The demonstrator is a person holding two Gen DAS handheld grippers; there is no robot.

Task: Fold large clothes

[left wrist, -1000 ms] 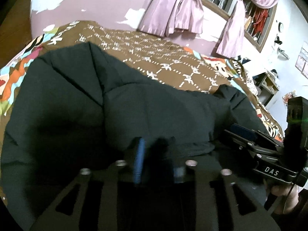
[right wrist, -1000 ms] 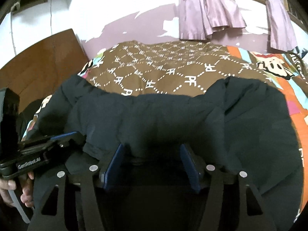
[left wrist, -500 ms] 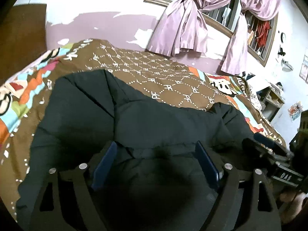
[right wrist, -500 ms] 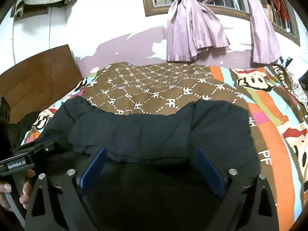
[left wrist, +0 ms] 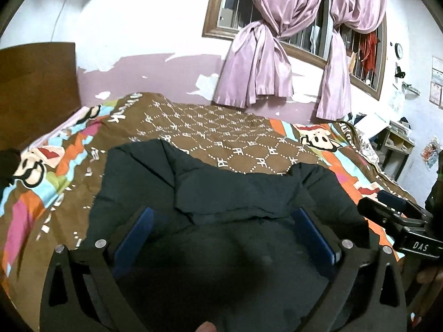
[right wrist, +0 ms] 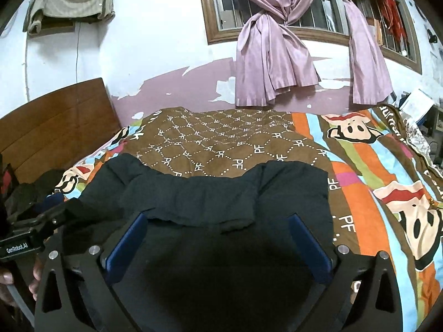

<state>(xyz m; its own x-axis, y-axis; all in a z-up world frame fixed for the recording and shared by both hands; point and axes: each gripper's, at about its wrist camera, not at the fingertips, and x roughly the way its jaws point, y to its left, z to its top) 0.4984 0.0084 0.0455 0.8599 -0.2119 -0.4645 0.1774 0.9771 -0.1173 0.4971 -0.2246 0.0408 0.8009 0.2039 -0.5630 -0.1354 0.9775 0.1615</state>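
Both tools, left tool (left wrist: 225, 238) and right tool (right wrist: 218, 244), have just opened wide, releasing the dark jacket (right wrist: 221, 196) folded on the bed (right wrist: 221, 135); this fold looks done

My bed (right wrist: 368, 166) w/ a brown PF-print cover, striped cartoon border (left wrist: 49, 182) at both sides. Dark padded jacket (right wrist: 210, 196) lies folded on it, near edge twd me. Small dark pile of clothes (right wrist: 41, 185) by the wooden headboard (right wrist: 55, 121), left side.
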